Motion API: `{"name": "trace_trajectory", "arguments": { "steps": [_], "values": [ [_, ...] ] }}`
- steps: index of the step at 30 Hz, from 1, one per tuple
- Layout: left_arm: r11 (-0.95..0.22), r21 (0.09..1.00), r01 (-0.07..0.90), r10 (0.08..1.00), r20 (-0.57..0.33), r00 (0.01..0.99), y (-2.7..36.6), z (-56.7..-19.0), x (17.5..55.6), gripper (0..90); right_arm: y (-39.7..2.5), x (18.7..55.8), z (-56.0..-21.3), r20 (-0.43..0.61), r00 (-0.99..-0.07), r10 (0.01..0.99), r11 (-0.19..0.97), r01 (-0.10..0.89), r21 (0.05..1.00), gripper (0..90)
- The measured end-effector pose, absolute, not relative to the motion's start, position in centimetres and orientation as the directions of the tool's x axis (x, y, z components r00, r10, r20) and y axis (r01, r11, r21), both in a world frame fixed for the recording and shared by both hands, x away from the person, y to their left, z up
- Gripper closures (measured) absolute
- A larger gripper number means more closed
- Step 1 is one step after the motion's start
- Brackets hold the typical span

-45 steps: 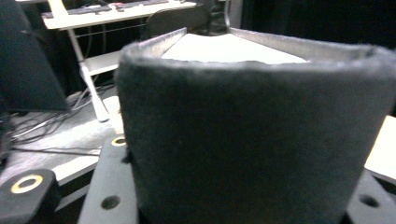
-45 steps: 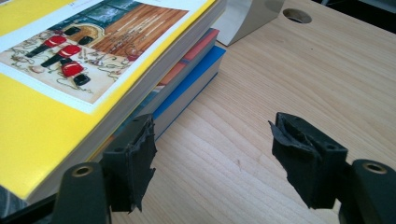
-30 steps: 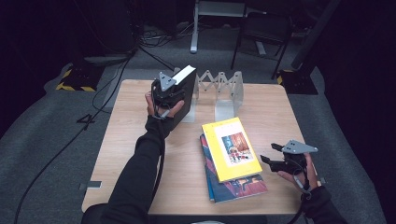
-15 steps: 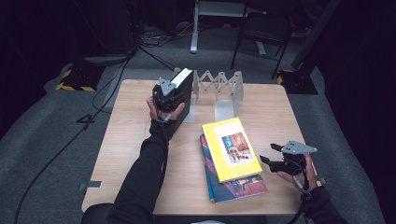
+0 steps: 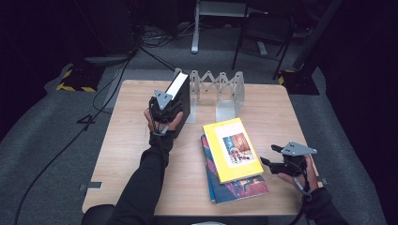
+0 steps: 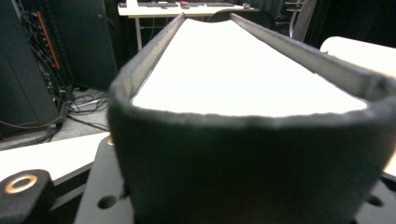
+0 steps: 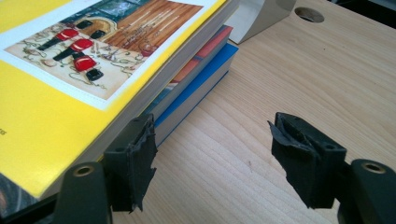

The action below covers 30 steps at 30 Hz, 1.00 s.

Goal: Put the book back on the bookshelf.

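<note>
The left claw (image 5: 165, 104) is clamped on a black book (image 5: 180, 93), held upright near the far left part of the worktop (image 5: 126, 140), its white page edge facing up and its far end against the left end plate of the metal accordion book rack (image 5: 218, 86). In the left gripper view the black book (image 6: 243, 116) crowds the lens, its dark cover curving round the white pages. The rack stands along the far edge of the worktop, with bare wood to its right and open worktop on the near left. The right claw (image 5: 271, 157) hangs low near the right edge, jaws spread wide and holding nothing, just beside the stack of books. In the right gripper view the right claw (image 7: 212, 154) has one jaw tip touching or nearly touching the edge of the yellow book (image 7: 56, 107), which lies on a blue book (image 7: 205, 79). The yellow book (image 5: 232, 149) overhangs the blue book (image 5: 239, 187) at an angle. Its cover shows a picture; any lettering is too small to read.
</note>
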<state>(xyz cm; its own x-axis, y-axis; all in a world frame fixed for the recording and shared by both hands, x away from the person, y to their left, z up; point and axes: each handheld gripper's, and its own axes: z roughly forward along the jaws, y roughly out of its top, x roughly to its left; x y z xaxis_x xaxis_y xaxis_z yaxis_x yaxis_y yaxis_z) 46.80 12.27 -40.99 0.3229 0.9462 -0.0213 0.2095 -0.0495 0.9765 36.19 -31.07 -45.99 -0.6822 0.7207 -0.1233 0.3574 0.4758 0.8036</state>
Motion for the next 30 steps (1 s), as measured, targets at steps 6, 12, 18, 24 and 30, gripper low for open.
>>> {"name": "trace_trajectory", "arguments": {
  "steps": [6, 12, 18, 24, 30],
  "values": [
    [-0.086, 0.972, 0.218, 0.944, 0.009, 0.33, 12.2, -41.1, 46.1, 48.5, -31.2, 36.2, -46.1, -0.121, -0.683, 0.721, 0.475, 0.359, 0.804, 30.9],
    [-0.104, 0.968, 0.229, 0.939, 0.02, 0.342, 12.6, -41.4, 45.8, 47.9, -31.3, 36.1, -46.0, -0.113, -0.686, 0.719, 0.466, 0.355, 0.81, 31.3],
    [-0.127, 0.953, 0.274, 0.939, 0.027, 0.344, 12.5, -42.8, 45.5, 45.9, -31.2, 36.1, -46.0, -0.116, -0.686, 0.719, 0.47, 0.356, 0.808, 31.1],
    [-0.143, 0.918, 0.37, 0.934, 0.002, 0.357, 12.9, -45.4, 44.7, 45.7, -31.2, 36.2, -46.1, -0.115, -0.682, 0.722, 0.47, 0.361, 0.806, 31.2],
    [-0.138, 0.919, 0.369, 0.934, -0.003, 0.358, 13.0, -46.7, 44.2, 49.5, -31.0, 36.2, -46.2, -0.122, -0.684, 0.72, 0.477, 0.36, 0.802, 31.2]
  ]
}}
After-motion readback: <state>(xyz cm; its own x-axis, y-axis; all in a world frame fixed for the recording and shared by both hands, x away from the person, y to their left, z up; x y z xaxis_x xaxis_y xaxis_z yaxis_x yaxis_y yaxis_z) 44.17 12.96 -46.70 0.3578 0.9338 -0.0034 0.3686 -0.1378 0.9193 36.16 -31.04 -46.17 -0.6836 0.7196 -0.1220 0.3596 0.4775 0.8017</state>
